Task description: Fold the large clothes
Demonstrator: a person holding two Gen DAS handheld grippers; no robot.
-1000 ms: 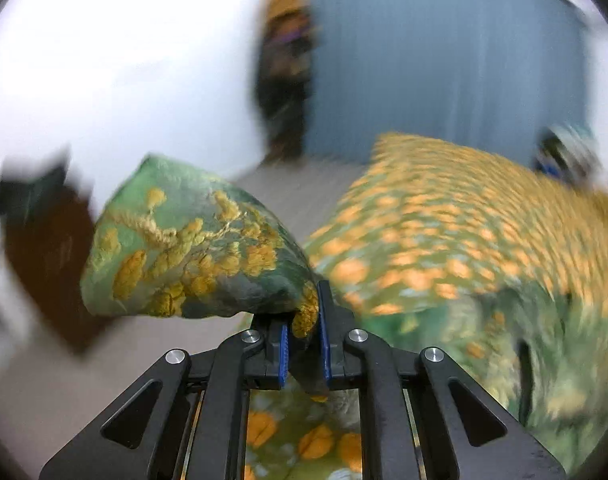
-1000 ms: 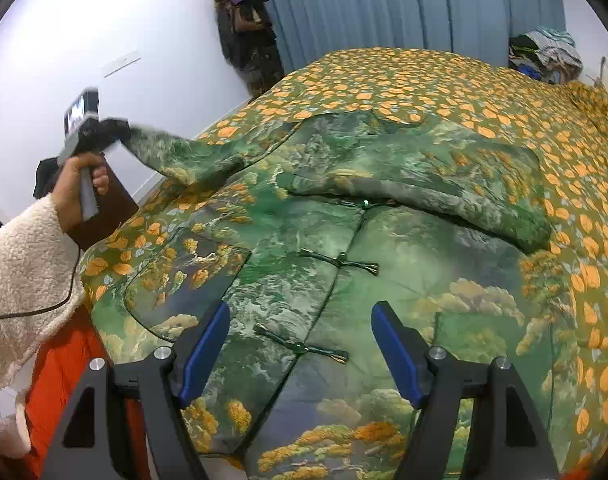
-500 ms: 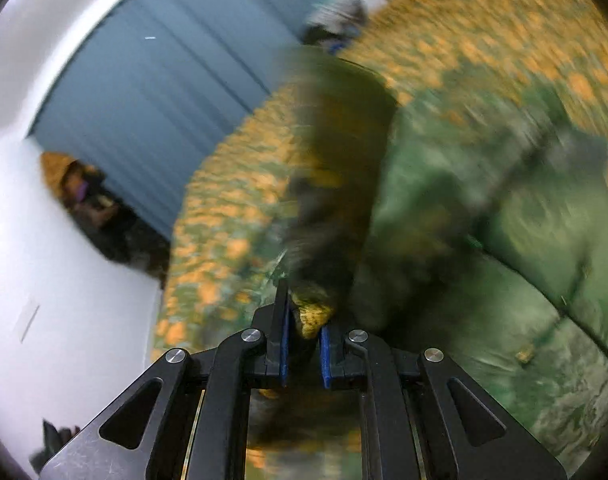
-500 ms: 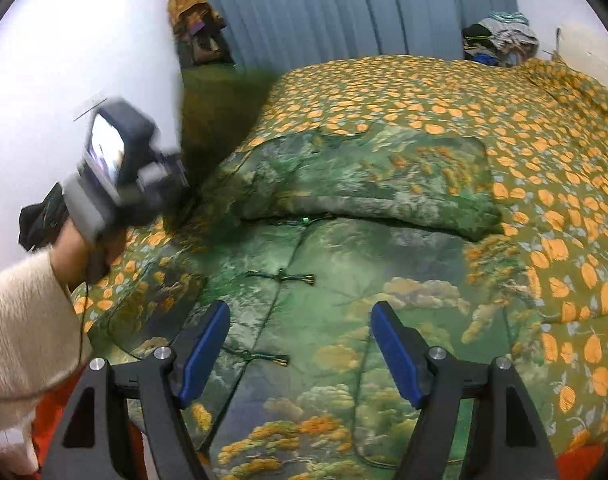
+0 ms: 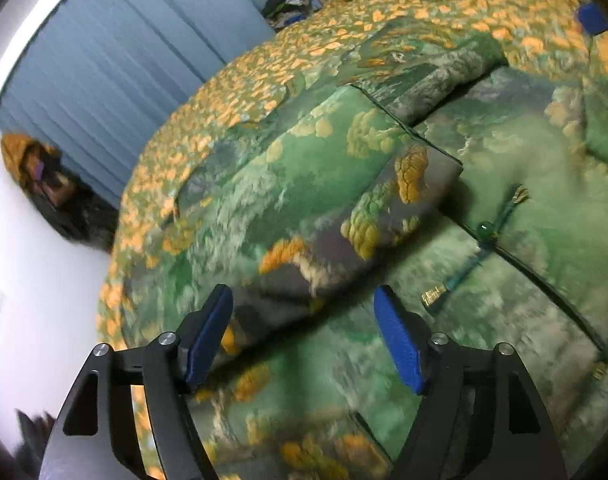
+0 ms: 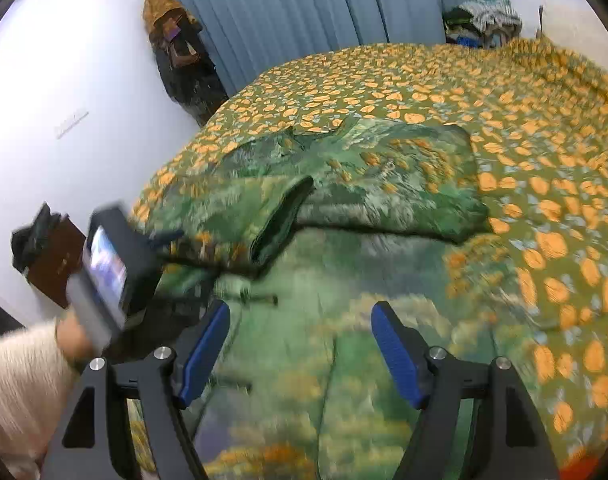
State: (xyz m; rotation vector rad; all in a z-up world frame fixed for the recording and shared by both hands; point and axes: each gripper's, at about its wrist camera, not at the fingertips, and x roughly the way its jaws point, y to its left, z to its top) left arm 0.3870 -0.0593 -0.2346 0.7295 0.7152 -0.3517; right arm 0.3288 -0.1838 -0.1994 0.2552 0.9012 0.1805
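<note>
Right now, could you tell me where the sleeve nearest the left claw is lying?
In the left wrist view, the sleeve lies folded across the green jacket on the bedspread, just ahead of the open left claw, left of the frog clasp.

Bedroom in a home. A bed (image 6: 544, 140) w/ an orange-leaf patterned green cover is filling most of both views. Blue pleated curtains (image 6: 324, 12) are hanging along the far wall, next to plain white walls. Clothes are hanging in the corner (image 6: 175, 48) by the curtains, another clothes pile (image 6: 484, 20) is sitting past the bed's far edge, and a dark wooden cabinet (image 6: 51, 264) is standing against the wall.
</note>
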